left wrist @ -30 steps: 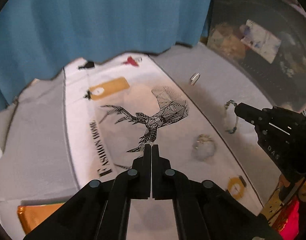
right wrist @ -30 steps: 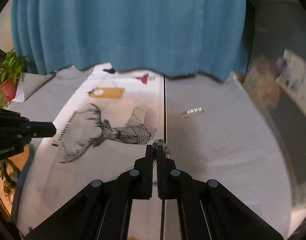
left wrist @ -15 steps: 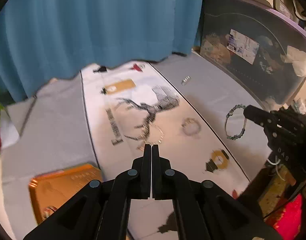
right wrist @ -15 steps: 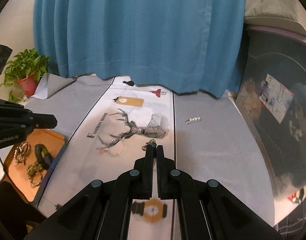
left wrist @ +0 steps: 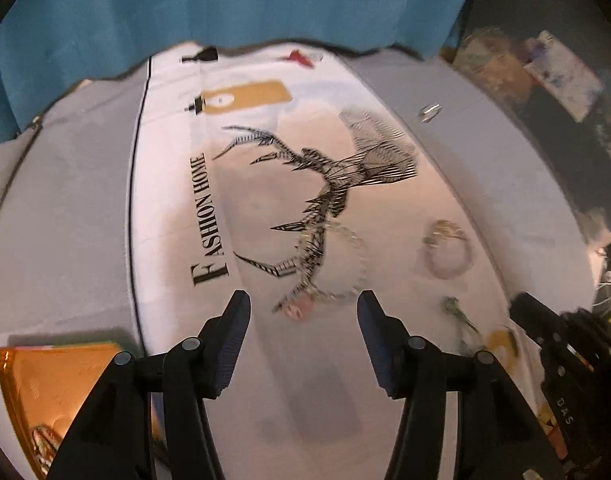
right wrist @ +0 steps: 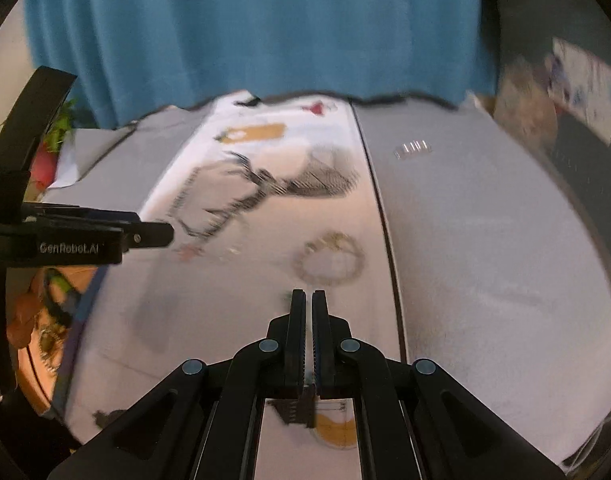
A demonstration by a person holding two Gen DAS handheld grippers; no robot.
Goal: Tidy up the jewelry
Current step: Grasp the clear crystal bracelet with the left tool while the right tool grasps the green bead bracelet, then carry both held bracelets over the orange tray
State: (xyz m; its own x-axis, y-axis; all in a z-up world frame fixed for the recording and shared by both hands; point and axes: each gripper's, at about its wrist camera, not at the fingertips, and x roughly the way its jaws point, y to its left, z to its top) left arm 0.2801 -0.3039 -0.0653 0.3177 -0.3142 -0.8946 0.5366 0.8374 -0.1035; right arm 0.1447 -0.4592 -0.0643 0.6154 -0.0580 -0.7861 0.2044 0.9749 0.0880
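Note:
My left gripper [left wrist: 303, 304] hovers low over the white deer-print cloth [left wrist: 177, 280], and its jaws are opening with nothing between them. Just beyond its fingertips lies a thin chain bracelet [left wrist: 337, 264] with a pink charm [left wrist: 297, 309]. A second, thicker bracelet [left wrist: 449, 252] [right wrist: 329, 260] lies to the right. My right gripper [right wrist: 308, 296] [left wrist: 519, 304] is shut. A blurred green bead bracelet [left wrist: 457, 312] hangs at its tip, and in the right wrist view only a dark speck of it [right wrist: 285, 298] shows.
An orange tray [left wrist: 53, 384] [right wrist: 29, 344] holding jewelry sits at the cloth's near left. A small silver clip [left wrist: 430, 111] [right wrist: 412, 149] lies on the grey cover [right wrist: 485, 260] to the right. A blue curtain [right wrist: 265, 32] closes off the back, and a plastic bin [left wrist: 565, 80] stands far right.
The left jaws have gone from shut to apart. Both grippers have dropped closer to the cloth since half a second ago. The green bead bracelet is still at the right gripper's tip.

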